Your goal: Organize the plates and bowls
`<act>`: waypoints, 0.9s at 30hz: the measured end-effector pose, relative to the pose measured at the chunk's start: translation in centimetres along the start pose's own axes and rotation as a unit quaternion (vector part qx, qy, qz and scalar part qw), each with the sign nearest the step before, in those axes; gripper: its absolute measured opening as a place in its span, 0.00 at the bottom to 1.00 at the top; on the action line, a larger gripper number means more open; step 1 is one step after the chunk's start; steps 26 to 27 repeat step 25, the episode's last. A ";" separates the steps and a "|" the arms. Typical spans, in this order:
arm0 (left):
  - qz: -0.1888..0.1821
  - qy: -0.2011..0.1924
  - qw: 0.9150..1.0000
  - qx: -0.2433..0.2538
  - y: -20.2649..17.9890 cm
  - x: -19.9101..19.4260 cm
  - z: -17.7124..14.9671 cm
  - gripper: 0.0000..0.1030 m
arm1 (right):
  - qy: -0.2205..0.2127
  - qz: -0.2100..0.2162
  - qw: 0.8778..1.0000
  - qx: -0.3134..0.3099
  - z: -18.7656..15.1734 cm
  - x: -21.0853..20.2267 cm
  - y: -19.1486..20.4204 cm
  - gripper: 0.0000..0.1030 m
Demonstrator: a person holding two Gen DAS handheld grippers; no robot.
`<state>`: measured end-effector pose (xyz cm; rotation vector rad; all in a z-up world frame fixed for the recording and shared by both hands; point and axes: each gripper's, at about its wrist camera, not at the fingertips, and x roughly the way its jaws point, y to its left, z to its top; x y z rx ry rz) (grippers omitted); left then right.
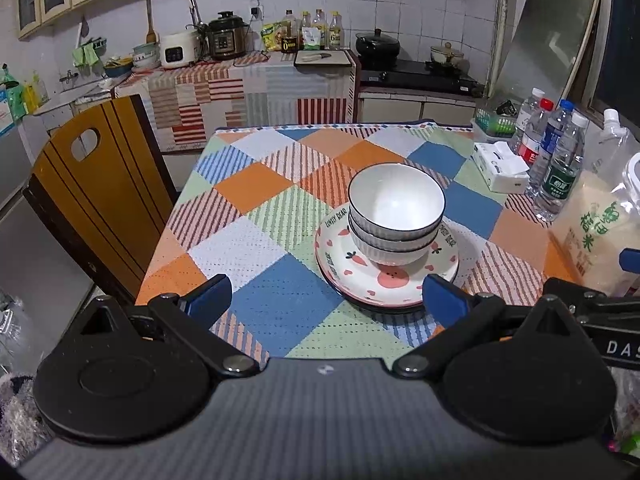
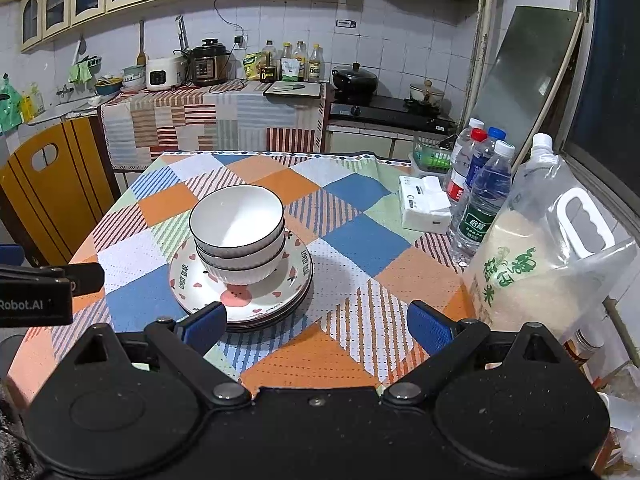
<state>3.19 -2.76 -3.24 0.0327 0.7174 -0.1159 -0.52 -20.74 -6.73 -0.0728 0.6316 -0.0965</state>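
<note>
Several white ribbed bowls (image 1: 396, 212) with dark rims sit nested on a stack of pink-patterned plates (image 1: 352, 276) on the checked tablecloth. The same bowls (image 2: 238, 232) and plates (image 2: 276, 300) show in the right wrist view. My left gripper (image 1: 326, 298) is open and empty, just short of the plates' near rim, its right finger beside them. My right gripper (image 2: 316, 326) is open and empty, near the table's front edge, its left finger close to the plates' near rim. The other gripper's body shows at the left edge of the right wrist view (image 2: 36, 292).
Water bottles (image 2: 484, 200), a tissue pack (image 2: 426, 208), a green basket (image 2: 434, 156) and a bag of rice (image 2: 532, 256) stand along the table's right side. A yellow chair (image 1: 96, 196) stands at the table's left. Kitchen counter and stove lie behind.
</note>
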 end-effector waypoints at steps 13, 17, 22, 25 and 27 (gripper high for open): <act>0.020 -0.022 1.000 0.006 -0.2 -0.6 0.1 1.00 | 0.007 -0.004 1.000 0.004 -0.1 0.3 -0.2 0.96; 0.017 -0.020 1.000 0.011 -0.2 -0.6 0.1 1.00 | 0.007 -0.004 1.000 0.004 -0.1 0.3 -0.3 0.96; 0.011 -0.016 1.000 0.019 -0.4 -0.7 0.0 1.00 | 0.009 0.000 1.000 -0.004 -0.2 0.4 -0.2 0.95; 0.007 -0.013 1.000 0.022 -0.4 -0.8 0.1 1.00 | 0.010 0.001 1.000 -0.006 -0.4 0.4 -0.1 0.95; 0.007 -0.013 1.000 0.022 -0.4 -0.8 0.1 1.00 | 0.010 0.001 1.000 -0.006 -0.4 0.4 -0.1 0.95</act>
